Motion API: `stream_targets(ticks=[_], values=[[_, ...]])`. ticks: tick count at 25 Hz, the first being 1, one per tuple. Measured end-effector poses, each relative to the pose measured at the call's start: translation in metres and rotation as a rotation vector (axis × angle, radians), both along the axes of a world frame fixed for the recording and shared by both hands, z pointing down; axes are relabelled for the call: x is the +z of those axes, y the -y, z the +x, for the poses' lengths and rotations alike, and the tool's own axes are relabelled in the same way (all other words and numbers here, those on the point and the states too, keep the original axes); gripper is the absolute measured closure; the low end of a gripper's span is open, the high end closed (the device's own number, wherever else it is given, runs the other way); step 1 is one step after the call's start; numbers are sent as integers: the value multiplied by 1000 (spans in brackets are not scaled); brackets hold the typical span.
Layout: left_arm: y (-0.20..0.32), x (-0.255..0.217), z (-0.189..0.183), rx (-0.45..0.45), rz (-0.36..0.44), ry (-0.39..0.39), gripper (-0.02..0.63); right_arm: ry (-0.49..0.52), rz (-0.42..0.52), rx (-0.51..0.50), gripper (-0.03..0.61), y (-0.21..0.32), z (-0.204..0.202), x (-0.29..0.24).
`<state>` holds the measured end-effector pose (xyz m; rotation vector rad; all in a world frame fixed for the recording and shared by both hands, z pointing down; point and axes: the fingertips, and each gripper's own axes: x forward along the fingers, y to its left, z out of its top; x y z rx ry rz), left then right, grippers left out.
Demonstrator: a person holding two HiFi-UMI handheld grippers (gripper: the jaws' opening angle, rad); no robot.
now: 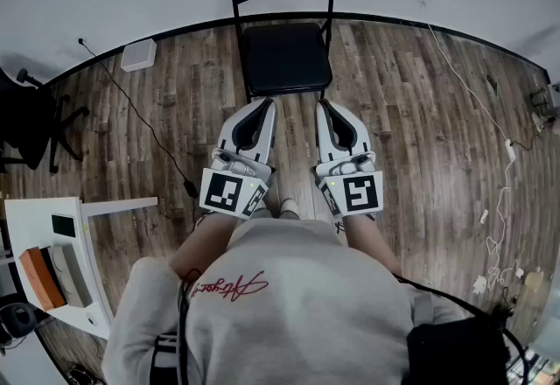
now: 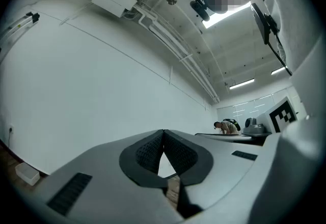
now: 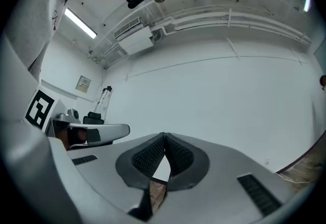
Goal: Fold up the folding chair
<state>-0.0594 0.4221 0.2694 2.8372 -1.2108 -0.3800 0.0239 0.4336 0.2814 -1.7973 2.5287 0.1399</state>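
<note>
A black folding chair [image 1: 284, 29] stands unfolded on the wood floor against the white wall, its seat facing me. In the head view my left gripper [image 1: 263, 103] and right gripper [image 1: 325, 104] are held side by side just short of the seat's front edge, both pointing at it, neither touching it. Both are shut with nothing between the pads. In the left gripper view the left gripper [image 2: 163, 133] has its tips pressed together against the white wall. The right gripper [image 3: 164, 138] looks the same in its own view. The chair barely shows in either gripper view.
A white table [image 1: 52, 261] with an orange and grey box stands at the lower left. A black office chair [image 1: 31, 125] sits at the far left. A black cable [image 1: 144, 125] runs across the floor left of me, white cables [image 1: 490, 138] on the right.
</note>
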Motion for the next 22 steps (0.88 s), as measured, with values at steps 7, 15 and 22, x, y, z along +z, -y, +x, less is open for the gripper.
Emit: stream_targets(ticks=[7, 15, 22], values=[[4, 6, -2, 0, -8, 7, 598, -10, -12, 8, 563, 8, -1, 8], [7, 7, 1, 15, -7, 5, 598, 13, -22, 1, 561, 9, -2, 9], [12, 13, 10, -11, -21, 11, 598, 59, -72, 28, 561, 6, 28, 28]])
